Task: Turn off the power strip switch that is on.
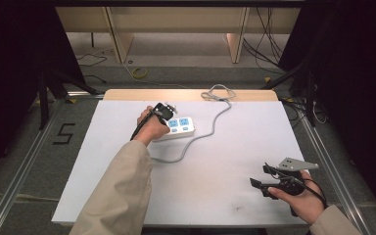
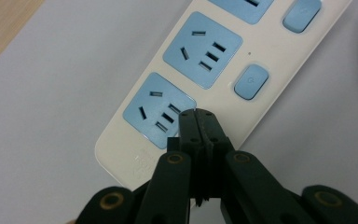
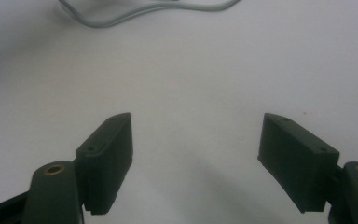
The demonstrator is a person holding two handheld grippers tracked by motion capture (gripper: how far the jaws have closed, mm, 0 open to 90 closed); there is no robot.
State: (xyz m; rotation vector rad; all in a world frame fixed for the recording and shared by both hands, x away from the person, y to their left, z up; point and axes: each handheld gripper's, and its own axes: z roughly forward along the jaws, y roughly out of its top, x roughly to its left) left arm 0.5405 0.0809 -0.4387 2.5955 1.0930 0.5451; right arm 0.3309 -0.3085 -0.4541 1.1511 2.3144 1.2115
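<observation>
Power strip (image 1: pixel 180 128) lies far-centre on white table (image 1: pixel 215 191), cord (image 1: pixel 203 134) trailing right; left gripper (image 2: pixel 200 122) w/ jaws pressed together, tips over its end socket; right gripper (image 3: pixel 196 154) jaws spread wide, empty, near-right edge.

White-topped table (image 1: pixel 254 147) on grey floor (image 1: pixel 29 147) (black 5 (image 1: pixel 64 133) marked there), wooden shelving (image 1: pixel 176 29) beyond, dark curtains (image 1: pixel 357 73) either side.

Cream power strip (image 2: pixel 121 135) w/ blue sockets (image 2: pixel 158 109) & btns, grey cord (image 1: pixel 203 134), white table (image 1: pixel 225 196)
</observation>
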